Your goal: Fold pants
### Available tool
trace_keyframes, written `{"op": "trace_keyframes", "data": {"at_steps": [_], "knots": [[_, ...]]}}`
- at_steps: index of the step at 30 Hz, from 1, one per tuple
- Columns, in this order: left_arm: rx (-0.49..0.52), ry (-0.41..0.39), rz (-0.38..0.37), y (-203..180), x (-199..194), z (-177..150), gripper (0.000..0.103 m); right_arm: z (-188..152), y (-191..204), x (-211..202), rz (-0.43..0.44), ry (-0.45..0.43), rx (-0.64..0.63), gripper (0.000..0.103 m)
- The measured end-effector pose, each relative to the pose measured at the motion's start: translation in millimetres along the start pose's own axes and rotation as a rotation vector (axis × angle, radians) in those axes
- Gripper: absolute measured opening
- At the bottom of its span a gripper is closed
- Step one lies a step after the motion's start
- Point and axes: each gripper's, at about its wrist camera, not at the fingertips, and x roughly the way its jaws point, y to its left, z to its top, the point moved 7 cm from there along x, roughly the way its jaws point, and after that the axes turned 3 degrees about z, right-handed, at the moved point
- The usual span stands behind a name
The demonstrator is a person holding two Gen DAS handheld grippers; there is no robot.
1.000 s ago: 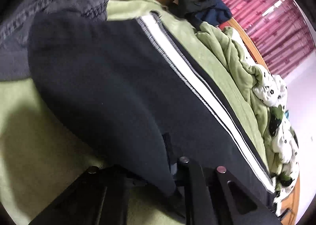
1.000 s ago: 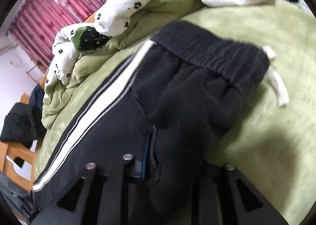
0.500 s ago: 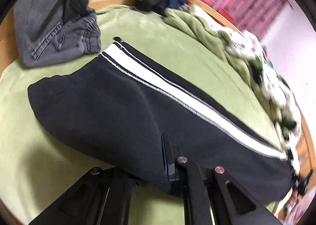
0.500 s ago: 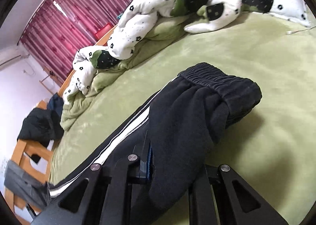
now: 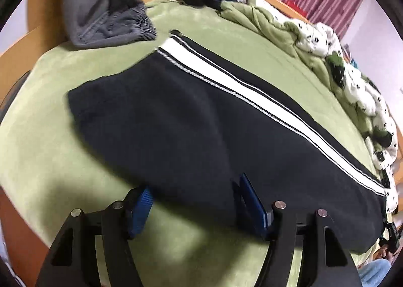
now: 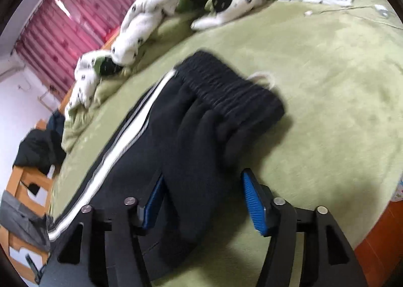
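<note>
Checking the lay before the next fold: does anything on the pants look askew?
The black pants are bunched into ridges just below the waistband, and the white drawstring pokes out past it onto the green blanket.

Bare green bed (image 6: 340,90) lies right of the pants (image 6: 201,123). Far side blocked by a spotted quilt (image 6: 156,12). In the left view, grey jeans (image 5: 105,14) crowd the far-left corner beside the pants (image 5: 189,123).

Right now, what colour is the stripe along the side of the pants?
White, edged with thin grey lines, on black pants; the stripe shows best in left wrist view.
</note>
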Motion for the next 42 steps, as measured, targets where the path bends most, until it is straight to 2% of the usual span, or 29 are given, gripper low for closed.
{"op": "trace_keyframes", "data": {"at_steps": [7, 8, 9, 10, 12, 14, 15, 16, 18, 19, 21, 22, 25, 27, 28, 30, 33, 38, 42], "knots": [[-0.065, -0.022, 0.005, 11, -13, -18, 0.065, 24, -20, 34, 0.048, -0.014, 0.154, 0.071], [-0.059, -0.025, 0.01, 10, -15, -17, 0.065, 30, -19, 37, 0.045, -0.023, 0.173, 0.069], [-0.045, -0.035, 0.016, 6, -18, -16, 0.065, 38, -18, 38, 0.025, -0.037, 0.185, 0.054], [-0.024, -0.054, 0.022, 2, -24, -14, 0.065, 48, -14, 34, 0.001, -0.061, 0.16, 0.049], [0.018, -0.087, 0.032, -6, -33, -13, 0.065, 69, -1, 16, 0.044, -0.127, 0.088, 0.042], [0.062, -0.112, 0.05, -13, -39, -12, 0.065, 79, 7, 5, 0.102, -0.151, 0.054, 0.044], [0.091, -0.126, 0.053, -17, -42, -13, 0.065, 79, 8, 8, 0.087, -0.143, 0.037, 0.049], [0.115, -0.136, 0.051, -21, -44, -14, 0.065, 76, 6, 15, 0.034, -0.112, 0.011, 0.055], [0.149, -0.143, 0.044, -28, -46, -15, 0.065, 63, -4, 32, -0.084, 0.006, -0.045, 0.056], [0.162, -0.143, 0.04, -30, -47, -16, 0.065, 57, -9, 34, -0.09, 0.038, -0.053, 0.059], [0.183, -0.149, 0.023, -36, -50, -15, 0.065, 45, -24, 19, -0.077, 0.021, -0.045, 0.065], [0.189, -0.151, 0.015, -38, -51, -14, 0.065, 41, -30, 7, -0.103, -0.003, -0.04, 0.066], [0.201, -0.168, -0.023, -48, -56, -2, 0.065, 33, -31, -18, -0.104, -0.02, -0.046, 0.067], [0.187, -0.174, -0.051, -55, -55, 15, 0.065, 35, -27, -31, -0.177, -0.049, -0.083, 0.067], [0.181, -0.173, -0.053, -58, -53, 22, 0.065, 38, -19, -38, -0.213, -0.061, -0.12, 0.067], [0.172, -0.183, -0.062, -61, -44, 50, 0.065, 46, -1, -44, -0.231, -0.087, -0.165, 0.067], [0.182, -0.185, 0.0, -59, -20, 82, 0.065, 52, 36, -40, -0.213, -0.097, -0.233, 0.067], [0.143, -0.141, 0.061, -39, 35, 129, 0.065, 34, 114, 8, -0.19, -0.028, -0.43, 0.067], [0.121, -0.102, 0.174, -21, 80, 163, 0.063, 21, 164, 52, -0.151, -0.001, -0.514, 0.067]]}}
